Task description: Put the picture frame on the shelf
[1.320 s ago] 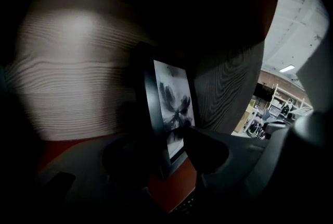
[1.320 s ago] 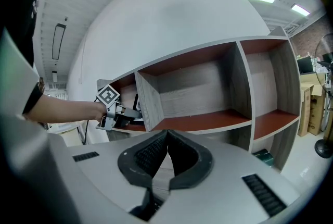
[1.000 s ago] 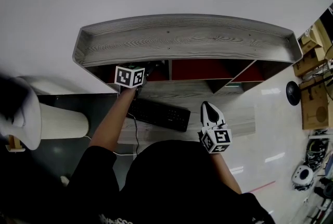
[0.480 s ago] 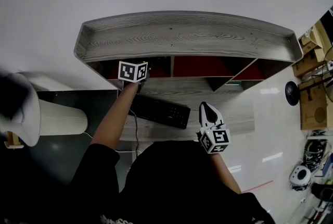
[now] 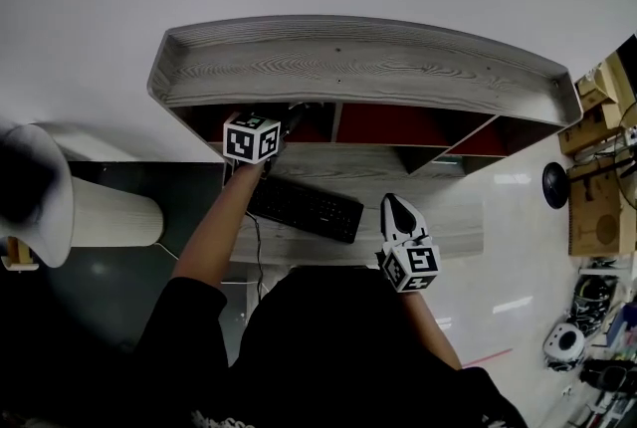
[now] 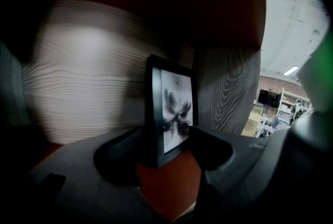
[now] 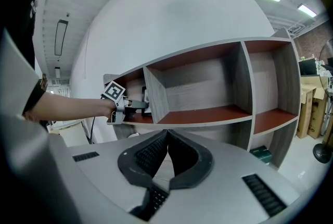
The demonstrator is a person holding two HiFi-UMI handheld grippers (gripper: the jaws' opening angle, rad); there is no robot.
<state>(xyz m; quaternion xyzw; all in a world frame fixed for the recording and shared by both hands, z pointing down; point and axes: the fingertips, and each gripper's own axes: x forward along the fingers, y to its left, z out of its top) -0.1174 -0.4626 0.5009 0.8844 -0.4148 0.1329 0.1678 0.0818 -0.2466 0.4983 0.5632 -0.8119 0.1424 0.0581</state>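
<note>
The black picture frame [image 6: 171, 111], with a dark flower print, stands upright on the red floor of the shelf's [image 5: 358, 68] leftmost compartment, beside a wooden divider. My left gripper [image 6: 166, 152] reaches into that compartment, and its jaws are opening with the frame between them; the pads [image 6: 122, 152] stand close beside the frame's lower edges. In the head view the left gripper [image 5: 284, 125] is tucked under the shelf top. My right gripper [image 7: 167, 134] is shut and empty, held low over the desk [image 5: 458, 217] in front of the shelf [image 7: 208, 113].
A black keyboard [image 5: 304, 209] lies on the desk below the shelf. The middle [image 7: 203, 87] and right shelf compartments hold nothing. A white cylinder [image 5: 109, 217] stands at the left; cardboard boxes [image 5: 597, 207] and gear sit on the floor at the right.
The left gripper has stayed at the shelf's left compartment, shifting only slightly. The right gripper has not moved.
</note>
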